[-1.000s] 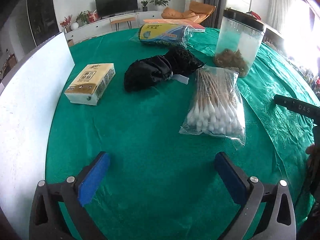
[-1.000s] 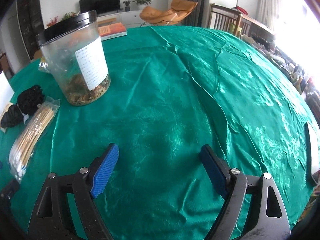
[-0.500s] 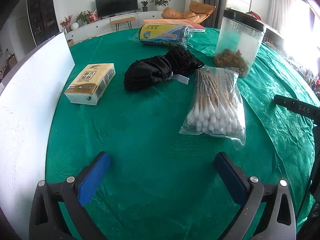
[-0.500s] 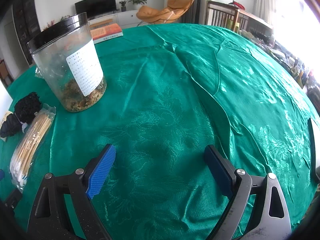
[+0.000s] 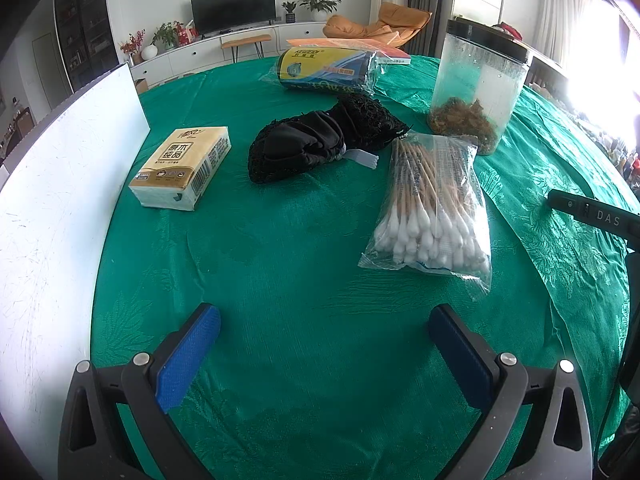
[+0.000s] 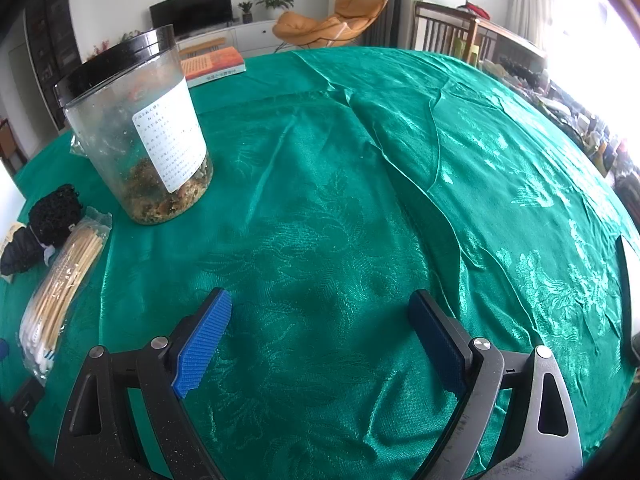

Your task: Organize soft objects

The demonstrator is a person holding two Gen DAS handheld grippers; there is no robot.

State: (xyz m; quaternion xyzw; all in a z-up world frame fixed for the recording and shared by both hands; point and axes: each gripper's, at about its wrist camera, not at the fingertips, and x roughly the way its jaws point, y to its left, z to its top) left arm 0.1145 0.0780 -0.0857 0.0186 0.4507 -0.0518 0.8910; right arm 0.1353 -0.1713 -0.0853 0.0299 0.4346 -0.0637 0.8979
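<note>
- The crumpled black mesh fabric bundle [image 5: 320,140] lies mid-table on the green patterned tablecloth [image 5: 304,272], between the yellow tissue pack [image 5: 184,168] and the clear bag of cotton swabs [image 5: 432,208].
- Only the left wrist view shows the tissue pack and the white board [image 5: 52,200] at the table's left edge.
- The clear black-lidded plastic jar [image 6: 140,124] holds brownish dried matter at its bottom.
- The left gripper [image 5: 324,340] and the right gripper [image 6: 320,328] both hover with fingers spread apart, holding nothing, over bare cloth.

A yellow tissue pack [image 5: 182,168] lies flat on the green table, printed face up. Beside it, apart, sits a crumpled black cloth bundle [image 5: 320,140] with a small pale tag. A clear bag of cotton swabs [image 5: 434,208] lies just beside the bundle, white tips toward the camera. Farther back rests a blue-and-yellow wrapped pack [image 5: 326,68].
</note>
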